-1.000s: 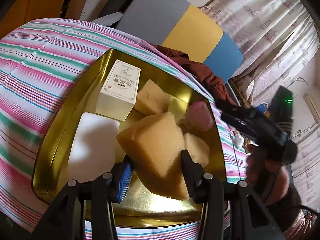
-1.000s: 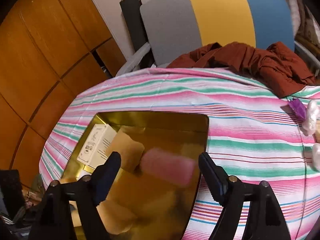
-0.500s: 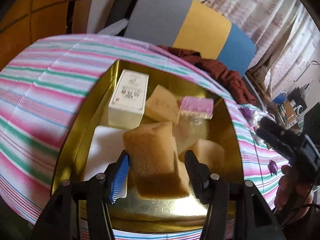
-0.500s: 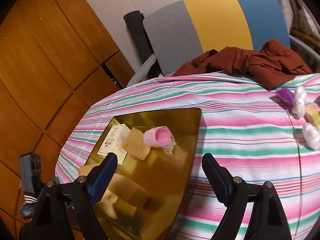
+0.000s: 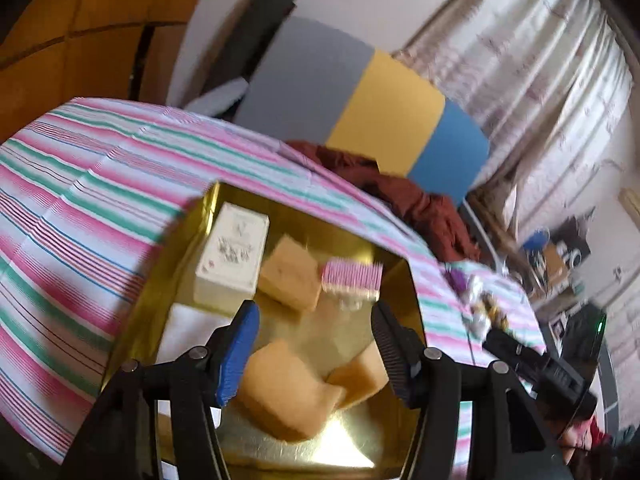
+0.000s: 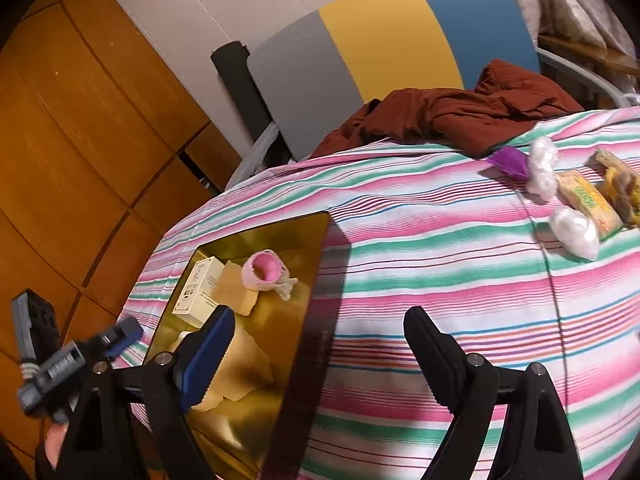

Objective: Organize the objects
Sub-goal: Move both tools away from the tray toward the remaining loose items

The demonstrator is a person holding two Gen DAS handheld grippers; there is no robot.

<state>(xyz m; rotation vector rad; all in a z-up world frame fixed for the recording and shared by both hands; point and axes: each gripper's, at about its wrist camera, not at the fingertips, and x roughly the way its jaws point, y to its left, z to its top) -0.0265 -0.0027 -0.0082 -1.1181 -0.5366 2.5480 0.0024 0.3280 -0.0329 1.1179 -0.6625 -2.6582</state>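
Your left gripper [image 5: 314, 344] is blurring the tray's [image 5: 192, 236] near edge and half hiding the white block at 9 o'clock. Its jaws have just been opening, and they are now standing wide and empty; the big sponge [image 5: 288, 392] they were squeezing a second ago is lying loose in the tray below. Your right gripper [image 6: 320, 344] is hanging wide, holding nothing, over the striped cloth [image 6: 440, 264], having drifted off the tray; the pink roll [image 6: 266, 270] is resting at 12 o'clock in the tray.

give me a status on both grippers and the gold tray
Left gripper open, jaws just widened, yellow sponge block lying free in the gold metal tray. Right gripper open, empty, over the striped cloth. Nothing blocking.
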